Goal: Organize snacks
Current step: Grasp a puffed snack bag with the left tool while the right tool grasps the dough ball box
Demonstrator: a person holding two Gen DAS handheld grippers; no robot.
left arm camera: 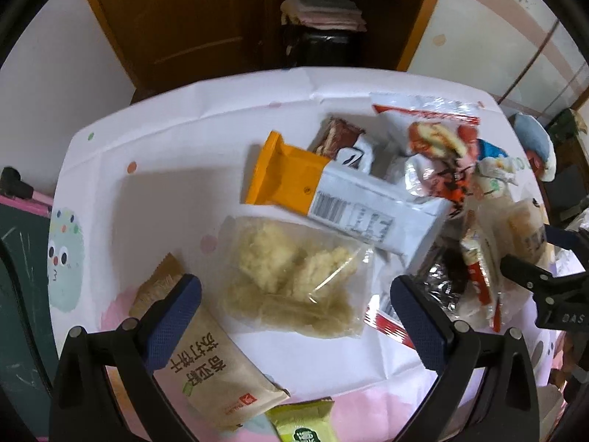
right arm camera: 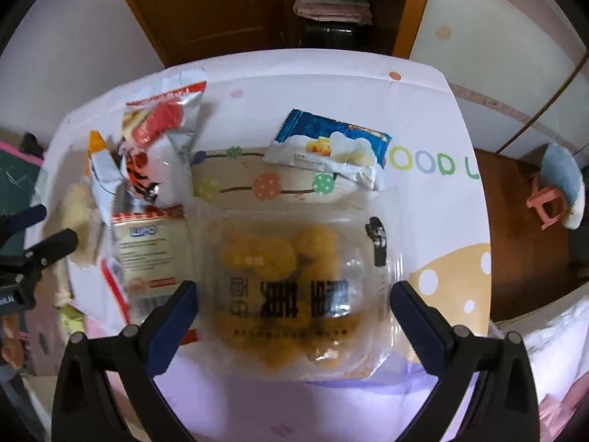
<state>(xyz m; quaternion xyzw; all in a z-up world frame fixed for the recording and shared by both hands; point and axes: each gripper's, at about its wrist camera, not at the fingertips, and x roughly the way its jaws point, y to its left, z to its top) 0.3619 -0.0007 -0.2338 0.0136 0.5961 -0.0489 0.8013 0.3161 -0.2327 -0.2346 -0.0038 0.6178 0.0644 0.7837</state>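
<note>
In the left wrist view my left gripper [left arm camera: 294, 316] is open above a clear bag of pale puffed snacks [left arm camera: 294, 276]. A beige cracker pack [left arm camera: 217, 372] lies under its left finger. An orange-and-white pack [left arm camera: 331, 191] and a pile of mixed packets [left arm camera: 438, 151] lie beyond. My right gripper [left arm camera: 545, 258] shows at the right edge. In the right wrist view my right gripper [right arm camera: 294, 316] is open over a clear tub of golden snacks [right arm camera: 294, 280]. A blue-and-white packet [right arm camera: 331, 147] lies farther back. A cream LIPO pack [right arm camera: 151, 254] lies to the left.
The table wears a white cartoon-print cloth [right arm camera: 423, 118]. A green packet [left arm camera: 302, 423] lies at the near edge. A brown cabinet [left arm camera: 206, 18] with folded cloths stands behind the table. A pink stool [right arm camera: 548, 202] stands on the floor to the right.
</note>
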